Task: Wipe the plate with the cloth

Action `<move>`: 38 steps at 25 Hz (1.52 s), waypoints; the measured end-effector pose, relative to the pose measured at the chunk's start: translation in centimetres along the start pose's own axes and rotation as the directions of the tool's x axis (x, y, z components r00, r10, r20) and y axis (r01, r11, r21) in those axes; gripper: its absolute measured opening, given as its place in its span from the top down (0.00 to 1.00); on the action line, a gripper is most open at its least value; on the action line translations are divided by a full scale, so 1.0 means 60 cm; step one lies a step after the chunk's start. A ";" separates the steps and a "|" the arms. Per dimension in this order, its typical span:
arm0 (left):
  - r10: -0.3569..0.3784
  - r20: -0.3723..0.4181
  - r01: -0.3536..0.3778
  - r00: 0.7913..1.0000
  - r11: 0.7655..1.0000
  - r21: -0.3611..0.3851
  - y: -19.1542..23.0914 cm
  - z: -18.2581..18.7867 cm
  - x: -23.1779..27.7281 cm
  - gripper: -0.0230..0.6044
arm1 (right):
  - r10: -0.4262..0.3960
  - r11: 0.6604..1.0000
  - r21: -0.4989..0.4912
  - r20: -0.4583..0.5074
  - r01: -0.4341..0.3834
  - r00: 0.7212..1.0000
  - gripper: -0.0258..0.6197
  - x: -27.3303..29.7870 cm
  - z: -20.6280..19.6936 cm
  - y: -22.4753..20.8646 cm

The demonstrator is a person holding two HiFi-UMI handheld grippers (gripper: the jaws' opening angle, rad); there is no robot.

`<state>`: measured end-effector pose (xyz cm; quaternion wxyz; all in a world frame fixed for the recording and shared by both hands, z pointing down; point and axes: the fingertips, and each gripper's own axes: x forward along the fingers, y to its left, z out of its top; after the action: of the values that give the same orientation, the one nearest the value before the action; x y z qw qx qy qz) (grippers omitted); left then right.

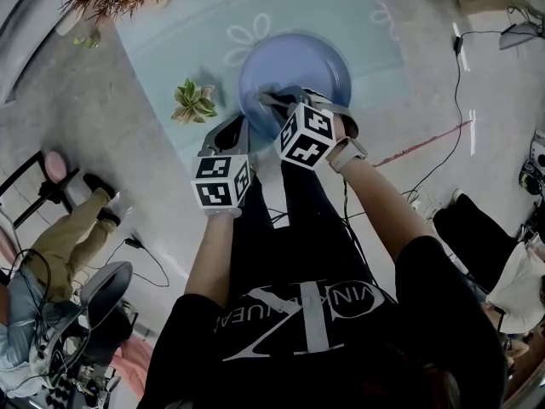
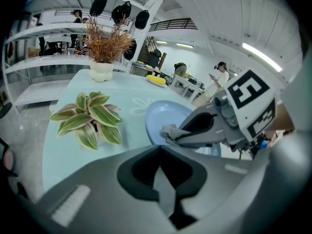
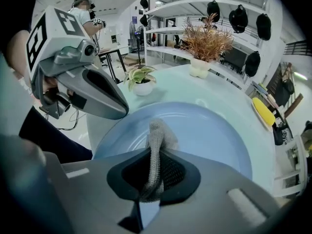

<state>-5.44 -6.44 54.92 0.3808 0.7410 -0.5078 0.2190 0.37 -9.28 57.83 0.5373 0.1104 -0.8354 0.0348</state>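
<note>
left gripper [image 2: 160,152]: jaws drawn nearly together, only a narrow pale slit between them, nothing in it that i can name. small potted plant [image 2: 90,118] stands up and to the left of these jaws on the pale table [image 2: 63,155], apart from everything else. blue plate [image 2: 163,116] lies flat just beyond the left jaw tips, a little to their right; its near rim runs up to the tips, contact or not i cannot tell. cloth [image 3: 156,138]: grey open-mesh strip, pinched between the right jaws and trailing forward out of them so that its free end rests on the plate's floor, near side of centre. right gripper [image 3: 152,155]: jaws closed on the cloth, grip taken well back from the free end, plate filling the view ahead of and under the tips. judgement: cloth is light, soft and limp; it will fold and drag rather than push, so the wipe needs the tips low enough to press it down, and a hold closer to the working end would give better control. plate looks rigid and smooth, probably slippery, and likely to skate on the table under sideways rubbing; the rim on the left-jaw side is the place to steady it. breakable if ceramic, material not determinable. no dirt or streak visible on the plate.
</note>
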 end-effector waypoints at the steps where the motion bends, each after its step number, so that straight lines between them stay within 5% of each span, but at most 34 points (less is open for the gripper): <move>1: -0.001 0.000 0.001 1.000 1.000 -0.001 0.000 0.000 0.000 0.96 | -0.001 1.000 -0.003 0.006 0.001 1.000 0.91 0.003 0.006 -0.004; 13: 0.001 0.005 0.000 1.000 1.000 -0.009 -0.001 0.001 -0.001 0.96 | -0.073 0.997 0.040 0.043 0.071 0.996 0.91 0.024 0.046 -0.094; 24: -0.009 0.006 0.009 1.000 1.000 -0.006 0.000 0.002 -0.001 0.96 | -0.206 0.970 0.123 -0.038 0.209 0.978 0.91 0.000 -0.021 -0.177; 38: -0.021 0.003 0.021 1.000 1.000 -0.001 -0.001 0.000 -0.001 0.96 | -0.230 0.957 0.152 -0.130 0.249 0.964 0.91 -0.042 -0.115 -0.127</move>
<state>-5.42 -6.39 54.89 0.3826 0.7464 -0.5008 0.2138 9.20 -15.12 57.99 0.5720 0.2534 -0.7788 0.0451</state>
